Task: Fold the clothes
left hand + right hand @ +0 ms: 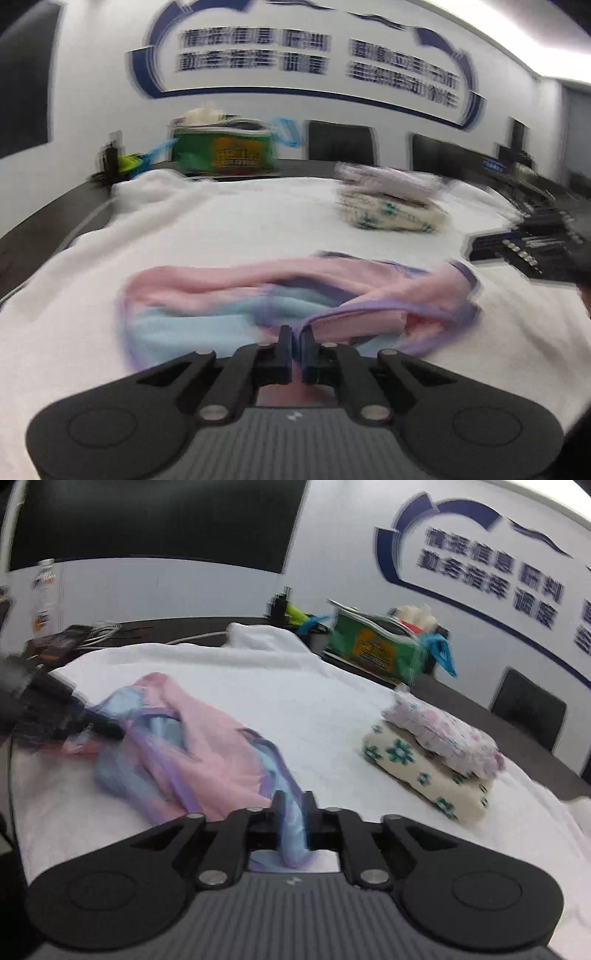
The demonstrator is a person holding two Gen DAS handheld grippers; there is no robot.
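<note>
A white towel point(332, 701) covered the worktop; on it, near, lay a crumpled pink-and-blue garment point(207, 753). The left claw point(295, 334) pinched its purple hem, the right claw point(293, 799) gripped blue fabric. Judged next: spreading it flat for folding.

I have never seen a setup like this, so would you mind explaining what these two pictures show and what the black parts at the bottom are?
Each picture comes from a wide-angle camera on a handheld two-finger gripper, looking along its fingers; a person holds one in each hand. The black parts are those grippers. In the left-hand view, the left gripper is shut at the near edge of a pink, blue and purple garment; whether cloth is pinched is unclear. In the right-hand view, the right gripper is closed on a blue fold of that garment. It lies crumpled on a white towel covering a dark table. Two folded items are stacked nearby, and a green bag stands behind.
</note>
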